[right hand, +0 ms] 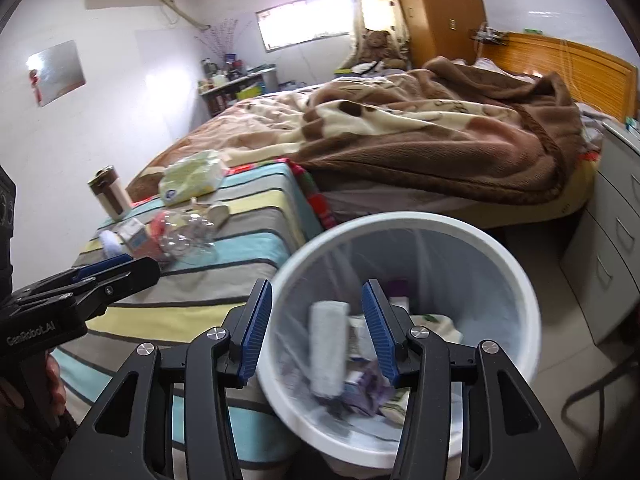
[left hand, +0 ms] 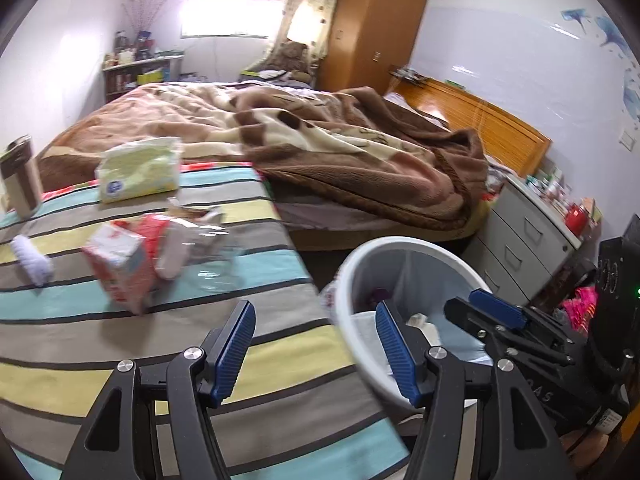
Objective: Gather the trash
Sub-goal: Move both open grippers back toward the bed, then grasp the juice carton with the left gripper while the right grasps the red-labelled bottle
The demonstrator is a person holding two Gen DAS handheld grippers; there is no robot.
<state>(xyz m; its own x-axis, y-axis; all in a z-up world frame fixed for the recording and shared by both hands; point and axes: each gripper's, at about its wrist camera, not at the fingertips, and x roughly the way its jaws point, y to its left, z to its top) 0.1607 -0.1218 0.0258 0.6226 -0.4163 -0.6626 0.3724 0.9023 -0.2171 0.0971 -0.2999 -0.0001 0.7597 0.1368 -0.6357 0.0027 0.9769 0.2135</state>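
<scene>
White bin [right hand: 520,280] under right gripper [right hand: 316,328], jaws apart, empty (grey roll [right hand: 328,348] blurred inside); left gripper [left hand: 316,344] likewise.

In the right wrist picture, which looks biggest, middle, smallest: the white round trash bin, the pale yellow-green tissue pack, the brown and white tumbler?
1. White round trash bin, though it is nearest the camera.
2. Pale yellow-green tissue pack.
3. Brown and white tumbler, a little smaller.

Both the left gripper [left hand: 316,354] and right gripper [right hand: 318,330] hang tilted downward, fingers parted, empty.
</scene>
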